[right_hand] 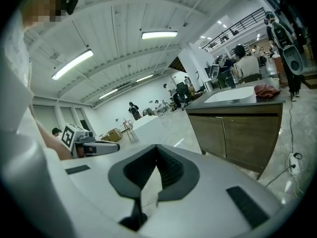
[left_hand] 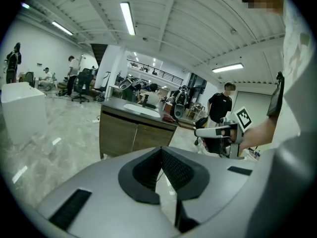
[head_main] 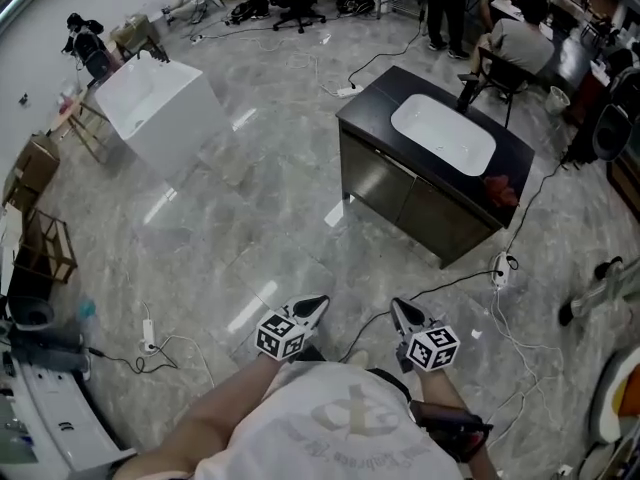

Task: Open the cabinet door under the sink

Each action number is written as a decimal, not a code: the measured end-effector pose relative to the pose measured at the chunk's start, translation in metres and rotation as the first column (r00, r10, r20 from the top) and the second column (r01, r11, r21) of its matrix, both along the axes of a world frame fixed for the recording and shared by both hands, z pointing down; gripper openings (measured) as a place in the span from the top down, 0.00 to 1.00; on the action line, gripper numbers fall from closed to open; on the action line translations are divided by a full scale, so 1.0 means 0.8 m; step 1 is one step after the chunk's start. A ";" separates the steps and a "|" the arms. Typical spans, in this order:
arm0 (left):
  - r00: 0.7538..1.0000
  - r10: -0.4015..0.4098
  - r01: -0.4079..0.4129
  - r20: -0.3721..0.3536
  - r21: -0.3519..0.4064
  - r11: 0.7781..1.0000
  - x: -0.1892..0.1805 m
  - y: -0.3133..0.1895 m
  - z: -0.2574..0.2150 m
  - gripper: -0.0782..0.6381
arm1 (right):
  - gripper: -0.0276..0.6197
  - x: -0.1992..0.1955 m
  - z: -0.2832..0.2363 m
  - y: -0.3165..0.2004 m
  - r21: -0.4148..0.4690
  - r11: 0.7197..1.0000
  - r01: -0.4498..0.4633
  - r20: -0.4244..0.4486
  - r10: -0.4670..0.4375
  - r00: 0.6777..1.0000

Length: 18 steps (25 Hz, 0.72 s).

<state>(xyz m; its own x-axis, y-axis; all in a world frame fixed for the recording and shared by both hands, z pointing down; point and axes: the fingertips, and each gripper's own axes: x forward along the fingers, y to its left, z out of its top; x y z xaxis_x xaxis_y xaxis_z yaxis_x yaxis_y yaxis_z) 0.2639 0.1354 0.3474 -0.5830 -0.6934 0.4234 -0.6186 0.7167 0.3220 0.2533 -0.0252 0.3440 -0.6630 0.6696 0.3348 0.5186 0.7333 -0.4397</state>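
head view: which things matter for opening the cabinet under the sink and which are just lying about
For the job:
cabinet doors
sink above them
left gripper and right gripper, both shut, empty, well short of the cabinet

Lying about:
red cloth on the countertop
power strip on the floor
white box

The glossy grey stone floor (head_main: 270, 228) fills the frame. At upper right a dark sink cabinet (head_main: 410, 198) stands on it, and at upper left a white block (head_main: 165, 118). A power strip (head_main: 148, 334) lies at lower left and a second strip (head_main: 499, 270) right of centre, both trailing black cables (head_main: 530, 343). A wooden rack (head_main: 48, 246) stands at the left edge.
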 end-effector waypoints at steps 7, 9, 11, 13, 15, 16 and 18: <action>0.999 0.045 -0.044 -0.029 0.026 0.999 -0.046 0.028 0.010 0.88 | 0.94 -0.040 -0.001 0.032 0.030 0.999 -0.041 -0.027 0.042 0.999; 0.998 0.058 -0.057 -0.027 0.034 0.998 -0.070 0.037 0.011 0.88 | 0.94 -0.059 0.000 0.041 0.043 0.998 -0.055 -0.030 0.056 0.998; 0.997 0.068 -0.067 -0.022 0.038 0.997 -0.097 0.051 0.012 0.88 | 0.94 -0.081 0.003 0.053 0.055 0.996 -0.070 -0.033 0.072 0.997; 0.997 0.079 -0.078 -0.021 0.041 0.996 -0.120 0.067 0.013 0.88 | 0.94 -0.099 0.007 0.067 0.074 0.993 -0.088 -0.040 0.091 0.995; 0.995 0.094 -0.092 -0.022 0.046 0.995 -0.139 0.082 0.014 0.88 | 0.94 -0.113 0.009 0.080 0.106 0.989 -0.107 -0.044 0.112 0.993; 0.995 0.100 -0.099 -0.021 0.047 0.994 -0.149 0.090 0.013 0.88 | 0.94 -0.121 0.009 0.088 0.123 0.986 -0.114 -0.044 0.120 0.992; 0.994 0.113 -0.112 -0.015 0.047 0.993 -0.170 0.104 0.009 0.88 | 0.94 -0.138 0.005 0.101 0.148 0.981 -0.124 -0.037 0.131 0.991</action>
